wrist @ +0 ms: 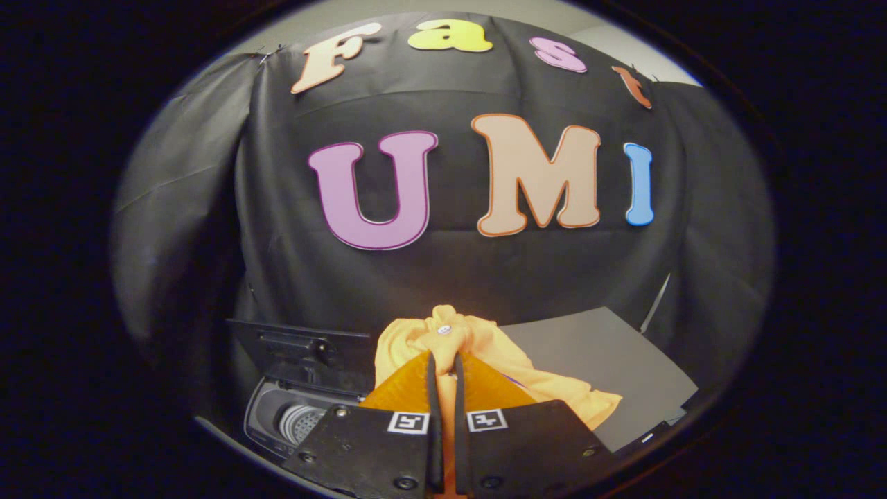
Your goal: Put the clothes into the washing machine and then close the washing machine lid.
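The gripper (pixel 443 364) is clenched on an orange garment (pixel 485 346): its two fingers stand almost together, with a fold of the cloth pinched between them, and a bunched knot of the fabric rises just past the fingertips. The rest of the garment drapes down from that pinch on both sides of the fingers, with a longer tail hanging to the right of them. Taking the washing machine (pixel 291 416) as the landmark, the garment hangs above it and to its right, lifted clear of its opening. The machine's lid (pixel 301 350) stands raised at the back of the opening, and the ribbed drum (pixel 301 421) shows inside, below and left of the fingers. To the right of the machine, behind the hanging cloth, lies a flat grey board (pixel 596 360). The booth's black cloth wall (pixel 485 263) rises behind the machine.
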Available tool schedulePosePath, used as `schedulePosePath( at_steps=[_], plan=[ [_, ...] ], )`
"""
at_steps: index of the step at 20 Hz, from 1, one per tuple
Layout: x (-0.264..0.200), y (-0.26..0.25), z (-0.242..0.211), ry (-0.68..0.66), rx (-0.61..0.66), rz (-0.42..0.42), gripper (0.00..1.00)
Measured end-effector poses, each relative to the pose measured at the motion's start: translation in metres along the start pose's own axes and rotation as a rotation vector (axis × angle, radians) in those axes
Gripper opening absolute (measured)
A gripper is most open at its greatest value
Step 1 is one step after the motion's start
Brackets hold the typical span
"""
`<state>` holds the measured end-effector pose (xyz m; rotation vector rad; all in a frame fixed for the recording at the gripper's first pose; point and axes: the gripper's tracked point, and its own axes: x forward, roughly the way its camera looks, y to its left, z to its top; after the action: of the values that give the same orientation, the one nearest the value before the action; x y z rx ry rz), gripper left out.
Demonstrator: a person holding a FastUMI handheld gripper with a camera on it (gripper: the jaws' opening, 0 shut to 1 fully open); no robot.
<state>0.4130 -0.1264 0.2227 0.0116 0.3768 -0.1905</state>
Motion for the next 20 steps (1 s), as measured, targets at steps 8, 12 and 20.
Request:
schedulePosePath(
  at_steps=[8, 12, 20],
  plan=[
    [0.001, 0.124, -0.02, 0.041, -0.036, 0.184, 0.06],
    [0.01, 0.183, -0.04, 0.073, -0.055, 0.257, 0.06],
    [0.047, 0.247, -0.089, 0.136, -0.015, 0.324, 0.06]
  ],
)
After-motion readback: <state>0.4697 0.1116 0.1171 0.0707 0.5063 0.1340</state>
